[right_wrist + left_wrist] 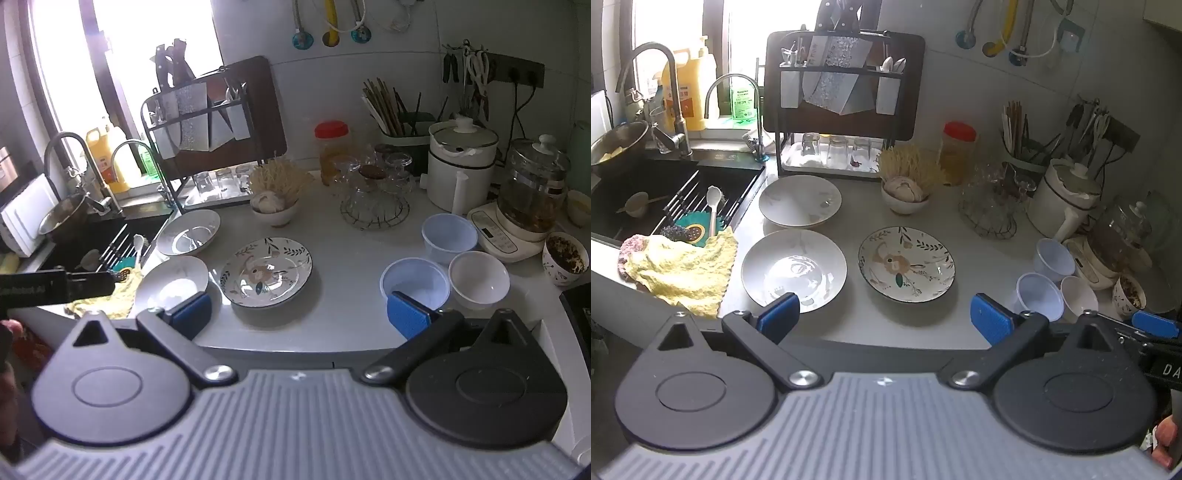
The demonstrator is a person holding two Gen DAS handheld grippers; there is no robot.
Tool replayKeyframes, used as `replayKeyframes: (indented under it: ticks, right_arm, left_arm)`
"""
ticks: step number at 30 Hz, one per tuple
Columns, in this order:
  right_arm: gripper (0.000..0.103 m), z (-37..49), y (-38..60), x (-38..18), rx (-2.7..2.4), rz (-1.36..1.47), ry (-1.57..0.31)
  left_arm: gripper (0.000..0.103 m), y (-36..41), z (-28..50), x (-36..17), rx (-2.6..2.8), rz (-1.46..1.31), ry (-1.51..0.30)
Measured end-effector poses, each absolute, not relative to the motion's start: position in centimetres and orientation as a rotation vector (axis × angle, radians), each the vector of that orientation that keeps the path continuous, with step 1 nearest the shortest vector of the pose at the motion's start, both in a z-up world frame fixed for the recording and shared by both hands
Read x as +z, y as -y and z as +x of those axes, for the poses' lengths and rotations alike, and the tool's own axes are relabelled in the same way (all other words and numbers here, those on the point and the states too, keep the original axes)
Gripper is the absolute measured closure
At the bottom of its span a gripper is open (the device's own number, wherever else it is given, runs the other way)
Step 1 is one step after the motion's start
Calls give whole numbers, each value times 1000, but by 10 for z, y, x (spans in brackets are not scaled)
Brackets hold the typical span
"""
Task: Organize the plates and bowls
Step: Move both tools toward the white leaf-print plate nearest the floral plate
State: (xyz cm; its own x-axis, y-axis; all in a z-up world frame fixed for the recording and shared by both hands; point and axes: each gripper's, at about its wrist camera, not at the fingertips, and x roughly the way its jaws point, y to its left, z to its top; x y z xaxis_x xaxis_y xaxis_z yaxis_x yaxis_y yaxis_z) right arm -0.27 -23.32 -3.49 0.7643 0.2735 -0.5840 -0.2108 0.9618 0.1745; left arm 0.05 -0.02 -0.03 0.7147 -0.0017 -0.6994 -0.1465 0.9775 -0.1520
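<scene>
We hold the left gripper and the right gripper above the worktop's front edge, both with jaws spread as wide as they go and gripping nothing. Two white plates lie by the sink-side edge, a floral plate mid-worktop, and three small bowls cluster toward the right end.

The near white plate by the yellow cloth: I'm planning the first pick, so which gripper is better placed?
Left. The left gripper, open, has the near white plate just beyond its left pad; the right gripper faces the bowls.
</scene>
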Motion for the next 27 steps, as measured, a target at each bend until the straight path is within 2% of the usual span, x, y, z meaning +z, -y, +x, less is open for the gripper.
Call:
replayKeyframes:
  ticks: [27]
  right_arm:
    - [0,-17,236,-34,286,104,-642]
  left_arm:
    - [3,11,-21,2,48,-174,-714]
